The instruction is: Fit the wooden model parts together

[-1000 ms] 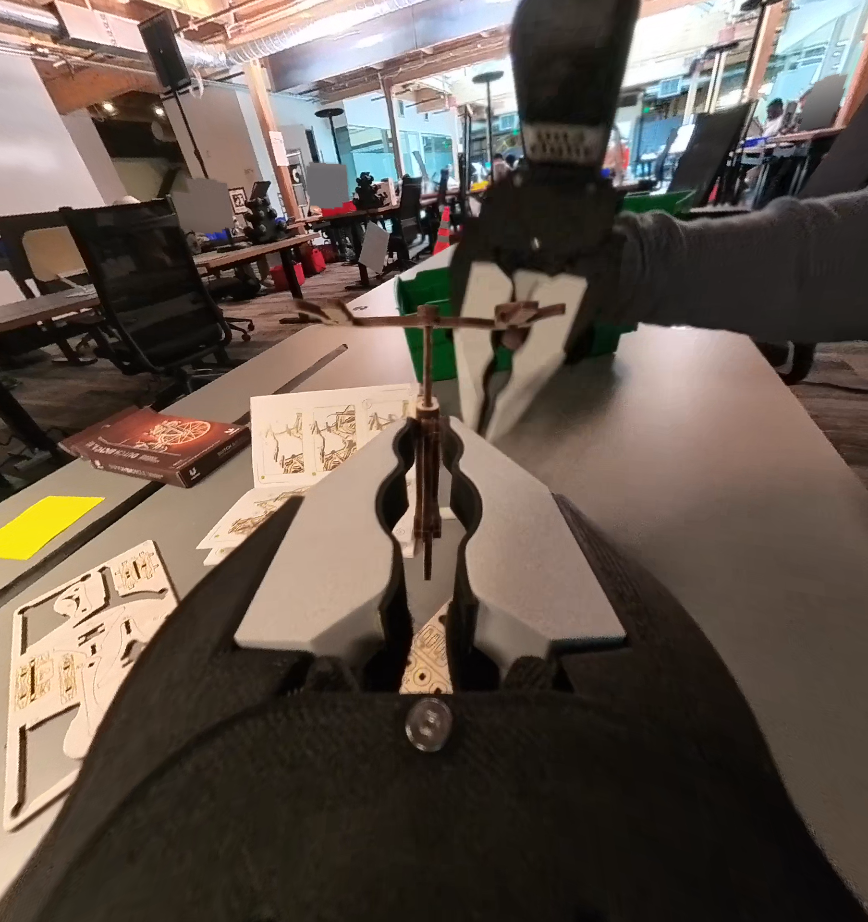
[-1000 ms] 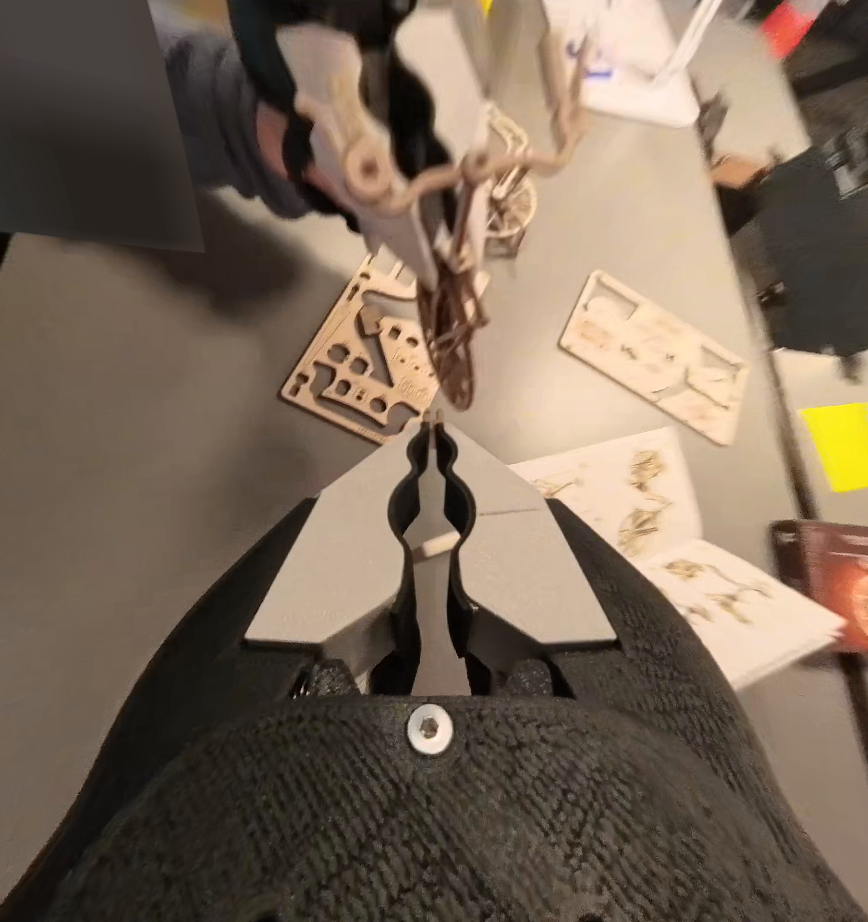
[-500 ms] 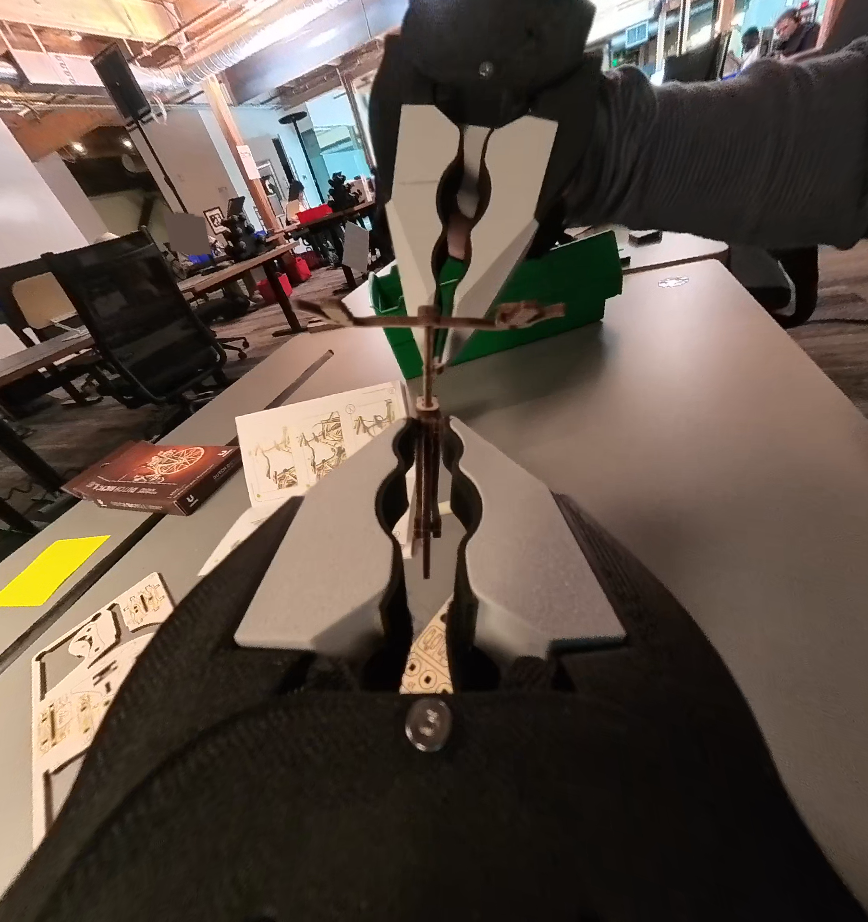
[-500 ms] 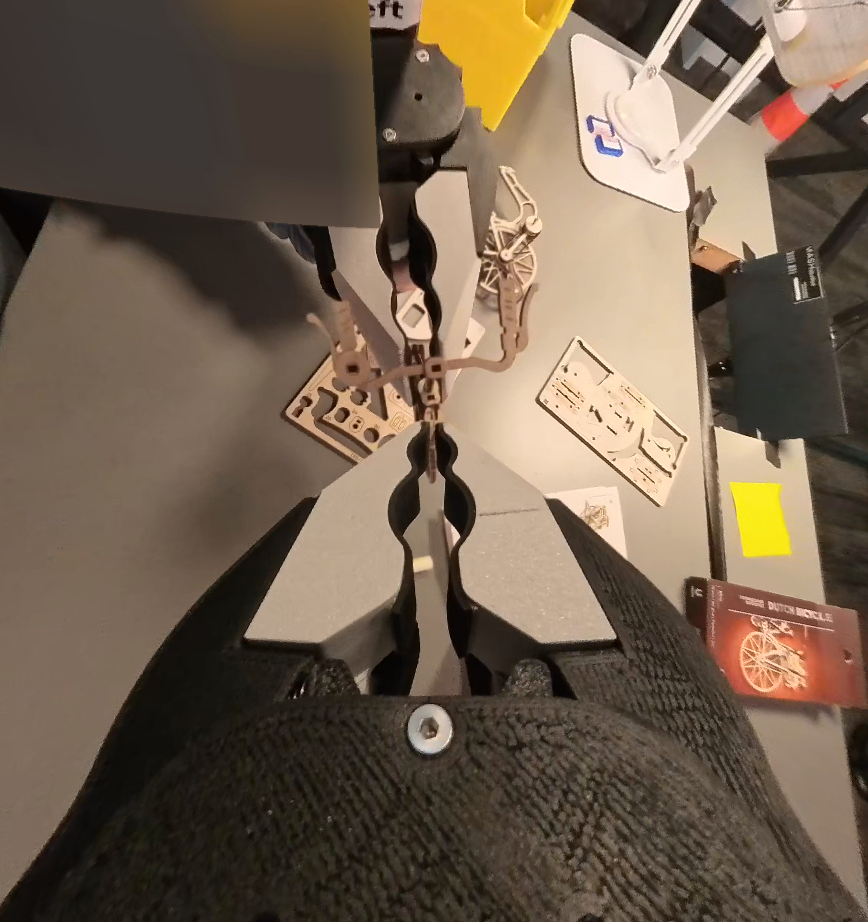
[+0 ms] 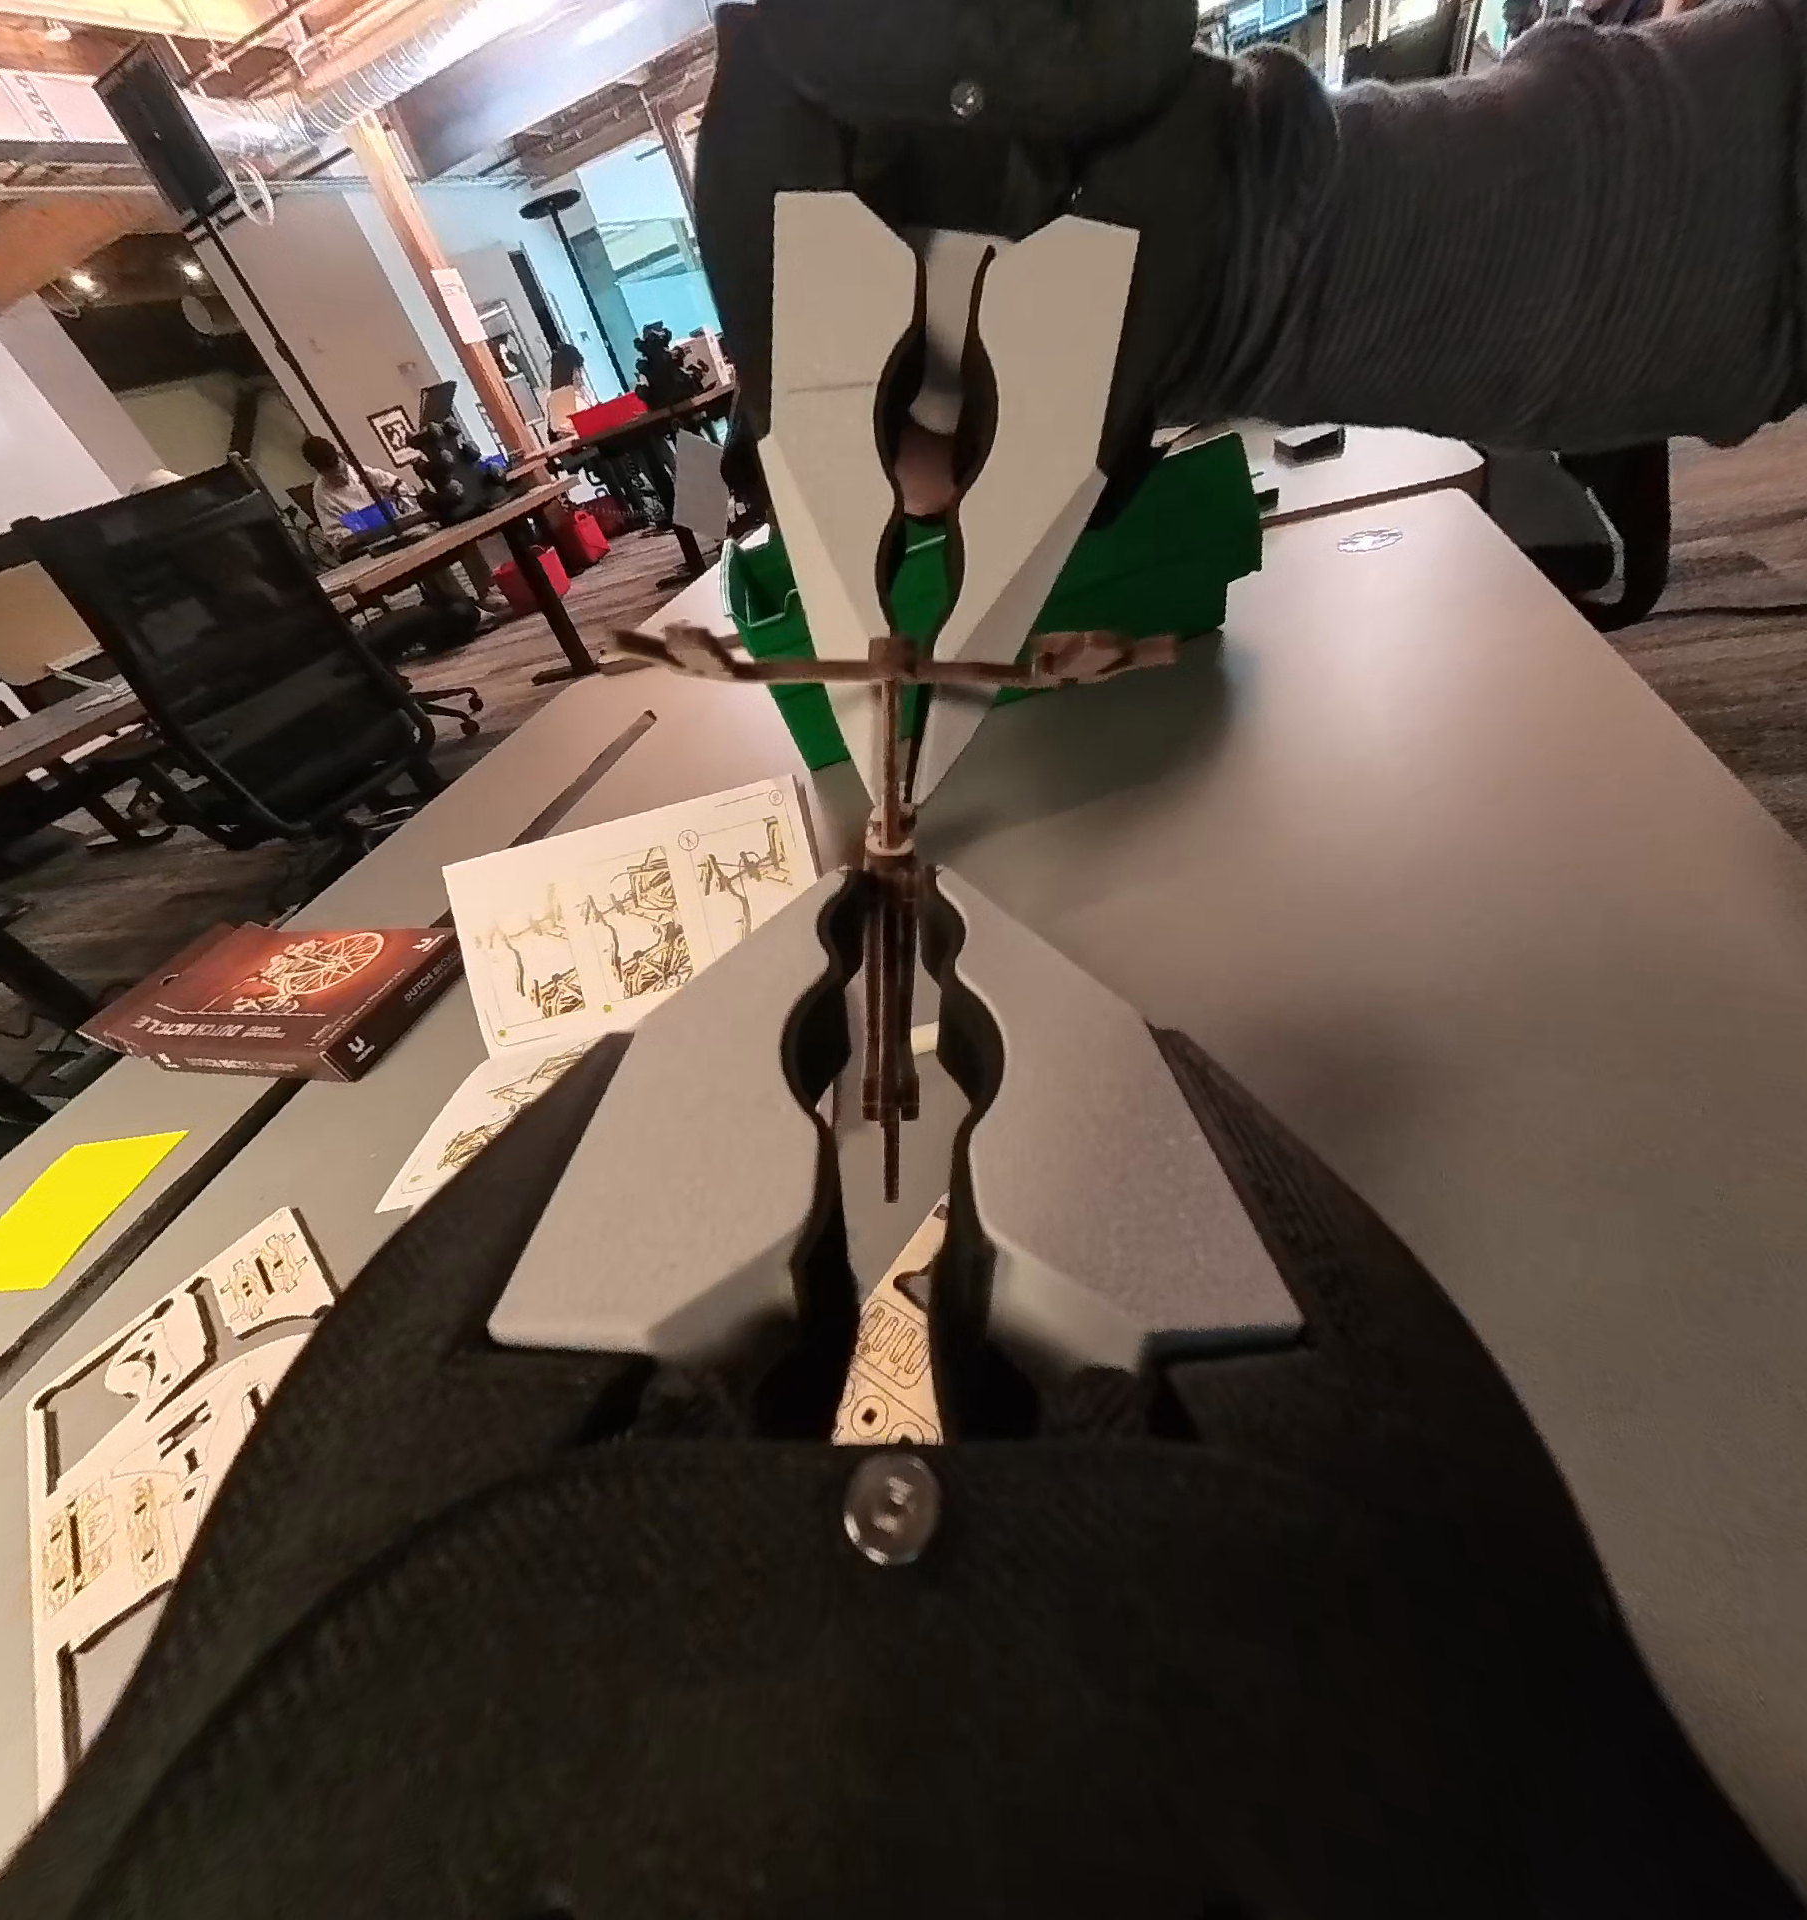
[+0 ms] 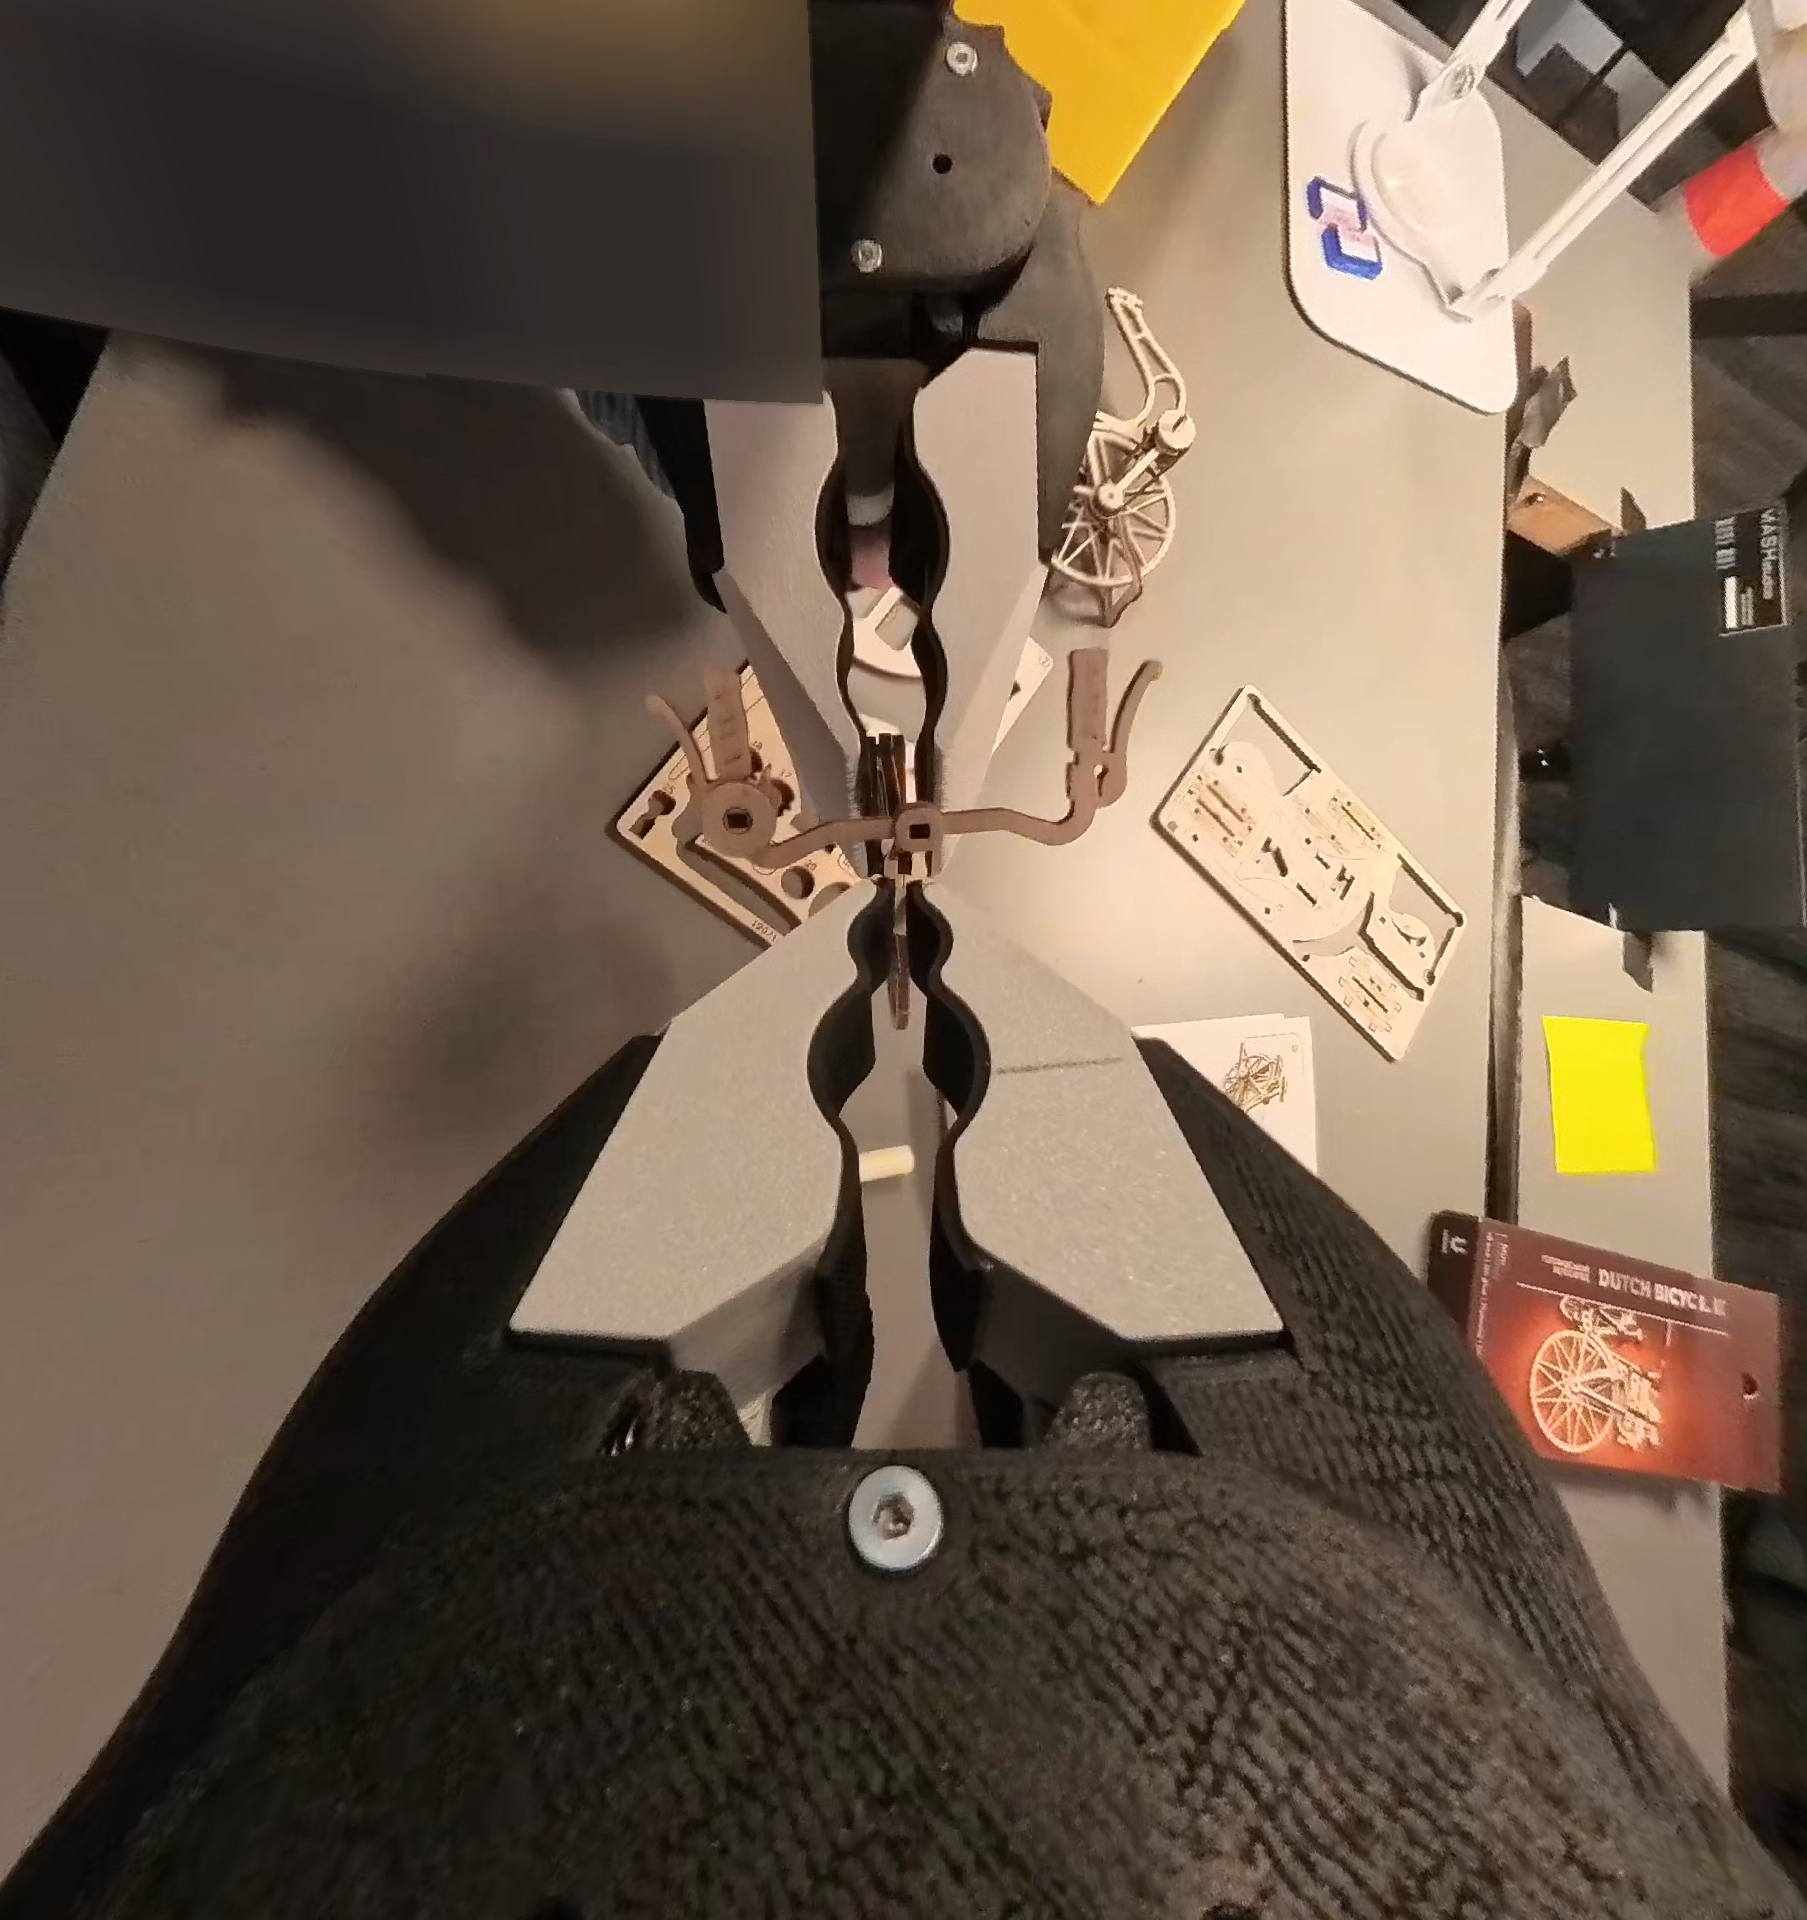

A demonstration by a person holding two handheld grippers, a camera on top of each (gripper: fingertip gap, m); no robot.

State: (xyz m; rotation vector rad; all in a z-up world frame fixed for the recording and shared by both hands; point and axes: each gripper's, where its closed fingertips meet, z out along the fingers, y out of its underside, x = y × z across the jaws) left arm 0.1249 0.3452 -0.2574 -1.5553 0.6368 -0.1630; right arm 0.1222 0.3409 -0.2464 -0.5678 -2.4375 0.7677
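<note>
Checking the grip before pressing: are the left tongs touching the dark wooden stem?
Touching. The left wrist view shows the left tongs closed on the dark wooden stem, tips pinching it.

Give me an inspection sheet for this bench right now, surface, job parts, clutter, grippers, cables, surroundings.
Surface: grey table, flat, bare on one side.
Job's things: dark wooden handlebar-and-fork piece held in the air between both grippers; pale part-built wheel assembly on the table.
Clutter: two punched part sheets, instruction leaflet, brown kit box, yellow note, green bin.
Grippers: left gripper shut on the fork; right gripper shut on a small dark wooden part at the handlebar joint.
Cables: nothing seen.
Surroundings: open office, desks, black chair.
</note>
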